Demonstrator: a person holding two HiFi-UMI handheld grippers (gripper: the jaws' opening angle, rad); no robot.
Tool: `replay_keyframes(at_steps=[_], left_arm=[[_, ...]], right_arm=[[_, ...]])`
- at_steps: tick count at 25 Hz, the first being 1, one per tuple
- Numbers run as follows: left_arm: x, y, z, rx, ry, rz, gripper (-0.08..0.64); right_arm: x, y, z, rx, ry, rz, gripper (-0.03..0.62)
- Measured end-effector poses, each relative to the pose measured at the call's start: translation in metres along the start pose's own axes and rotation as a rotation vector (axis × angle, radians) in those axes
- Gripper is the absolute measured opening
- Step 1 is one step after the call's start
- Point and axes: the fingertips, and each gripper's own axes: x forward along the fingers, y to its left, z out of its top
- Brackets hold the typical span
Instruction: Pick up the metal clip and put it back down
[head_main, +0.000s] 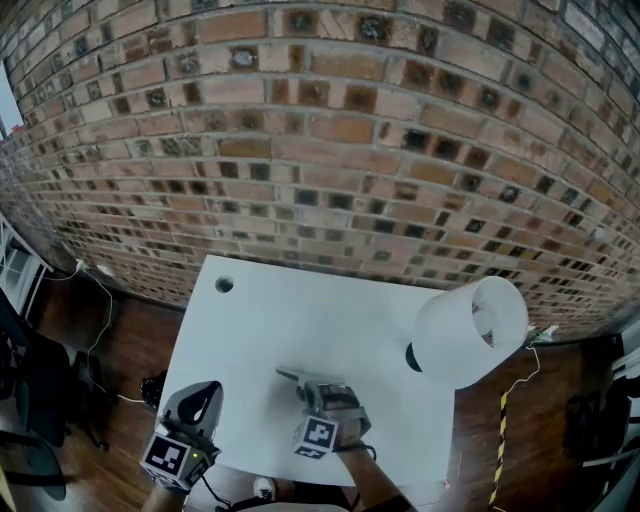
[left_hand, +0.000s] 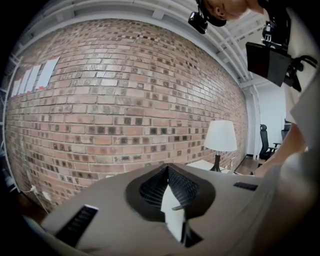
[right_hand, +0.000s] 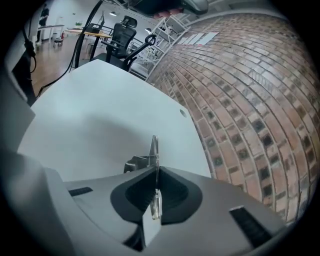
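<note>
Metal, thin and bright, nipped edge-on between the jaws of the right gripper (right_hand: 156, 176): the metal clip (right_hand: 155, 148), flat blade poking out past the jaw tips, darker folded part off to one side. Jaws pressed almost together on its flat faces, probably to stop so slim a piece twisting or slipping. Judged to be lifted off the white tabletop (head_main: 300, 320), going by the soft shadow beneath, over the middle of the near edge. Set-down not yet done, and likely to call for a slow lowering before any release. Off by the near left corner, the left gripper (head_main: 203, 392), tips together on nothing, aimed at the brick wall (left_hand: 125, 100), seemingly parked out of the way, unneeded for a one-gripper job. Farther out, a white-shaded lamp (head_main: 470, 328) at the right edge, well apart from the clip, and a round cable hole (head_main: 224, 284) near the far left corner.
</note>
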Motion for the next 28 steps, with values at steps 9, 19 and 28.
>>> replay_keyframes(at_steps=[9,19,28], left_arm=[[-0.001,-0.008,-0.006,-0.007,0.016,-0.01,0.002],[-0.003,-0.014,-0.006,-0.001,0.027,-0.027,0.002],[-0.011,-0.016,-0.008,-0.001,0.032,-0.039,0.002]], right_arm=[[0.002,0.007,0.0,-0.017,-0.004,-0.034,0.005],[-0.001,0.024,-0.001,-0.159,0.017,-0.048,0.06],[-0.005,0.028,-0.003,-0.113,0.007,0.003,0.109]])
